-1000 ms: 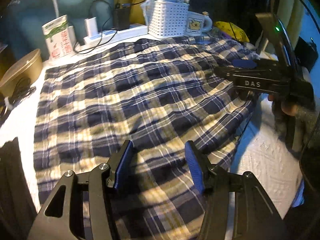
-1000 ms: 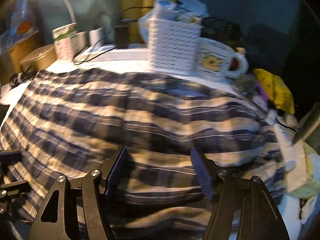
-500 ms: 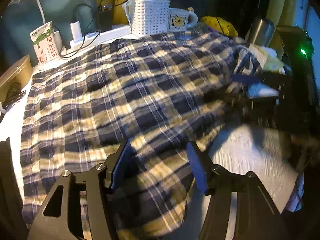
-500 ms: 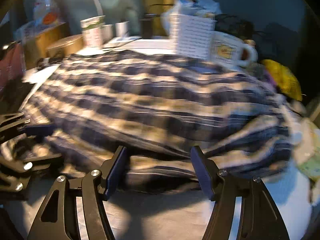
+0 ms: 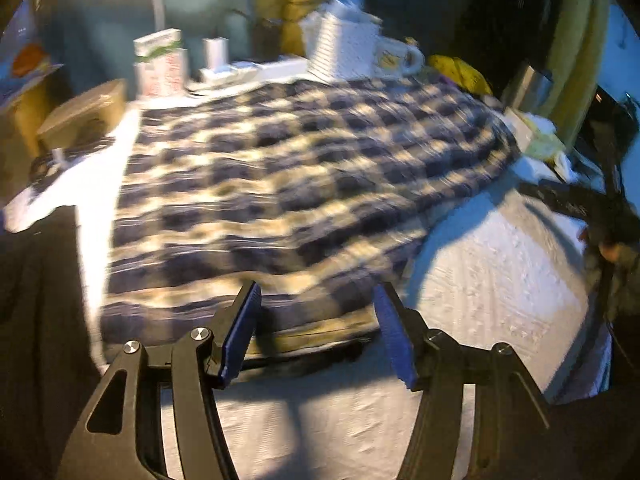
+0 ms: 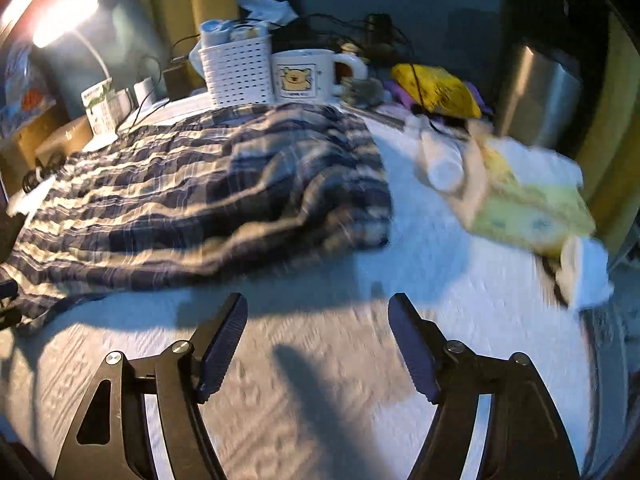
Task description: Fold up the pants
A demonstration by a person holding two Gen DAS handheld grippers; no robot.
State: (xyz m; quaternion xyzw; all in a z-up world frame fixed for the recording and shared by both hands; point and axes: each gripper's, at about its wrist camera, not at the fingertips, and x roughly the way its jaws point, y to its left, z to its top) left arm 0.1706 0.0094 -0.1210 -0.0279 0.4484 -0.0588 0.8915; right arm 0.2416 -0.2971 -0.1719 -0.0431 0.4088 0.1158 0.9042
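Pants point(image 5: 304, 184) in a navy-and-cream plaid lie spread flat and wide across the far half of a white textured counter point(image 6: 420, 312), their near edge doubled into a thick hem-like fold that runs just ahead of the left hand-held gripper point(image 5: 316, 332). That left hand-held gripper hangs with its blue pads parted and nothing between them, the cloth's near edge lying just beyond the fingertips. The right hand-held gripper point(image 6: 318, 340) is likewise spread wide and empty, poised over bare counter with the pants' right corner point(image 6: 360, 216) ahead and to its left. My reading is that one fold has been laid and both tools are free, so the step in hand is the pause between folds; the next move probably calls for picking up two corners of one edge together, pinching both layers so the lower one does not slide, and carrying them across evenly. Behind the cloth stand a white perforated basket point(image 6: 238, 70), a cartoon mug point(image 6: 306, 76), a milk carton point(image 5: 160, 62) and a power strip with chargers point(image 5: 248, 70); a yellow bag point(image 6: 436, 90) and a tissue pack point(image 6: 528, 212) sit at the right. A desk lamp point(image 6: 64, 18) glares against the teal wall, and motion blur softens both views.
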